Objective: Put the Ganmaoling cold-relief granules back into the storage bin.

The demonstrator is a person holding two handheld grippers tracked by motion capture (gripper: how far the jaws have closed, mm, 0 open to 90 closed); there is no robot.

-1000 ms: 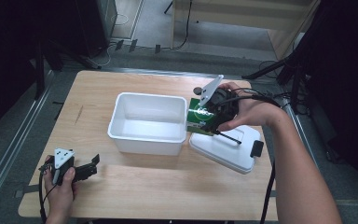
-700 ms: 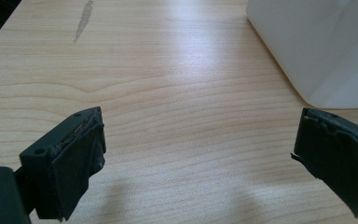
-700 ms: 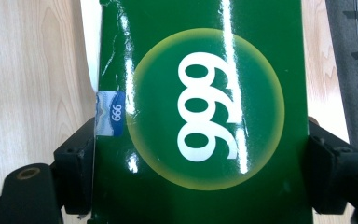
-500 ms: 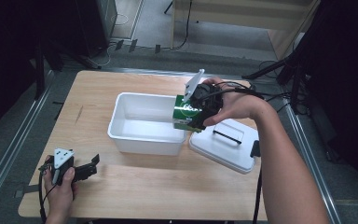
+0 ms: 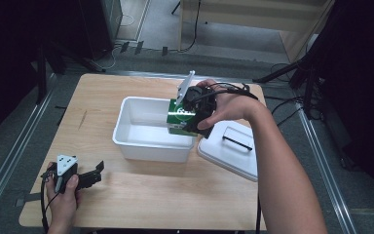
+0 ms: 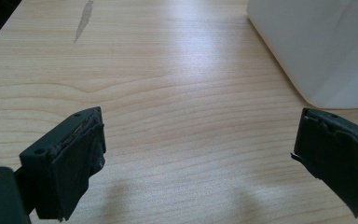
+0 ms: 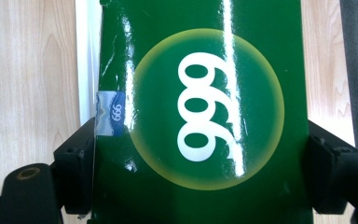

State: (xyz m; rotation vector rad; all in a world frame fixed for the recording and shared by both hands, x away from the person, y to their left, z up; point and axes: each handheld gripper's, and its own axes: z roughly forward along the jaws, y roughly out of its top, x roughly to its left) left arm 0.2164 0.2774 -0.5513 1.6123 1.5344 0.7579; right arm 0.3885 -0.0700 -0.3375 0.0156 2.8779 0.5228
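A green box (image 5: pixel 179 117) printed with "999" (image 7: pixel 200 107) hangs over the right end of the white tub (image 5: pixel 141 141), partly below its rim. My right gripper (image 5: pixel 195 109) is shut on the box, one black jaw pressed to each side in the right gripper view. Near the table's front left corner my left gripper (image 5: pixel 95 176) rests low over the wood, open, with nothing between its fingers (image 6: pixel 74 163). The tub's corner (image 6: pixel 317 51) lies ahead and to the right in the left gripper view.
The tub's white lid (image 5: pixel 231 148) with a dark handle lies flat on the table to the right of the tub. The wooden table (image 5: pixel 151 200) has bare room along its front. A grey streak (image 6: pixel 84 21) marks the wood at the left.
My right gripper has carried the green box leftward from above the lid to over the tub's right end and lower. The left gripper has stayed put.
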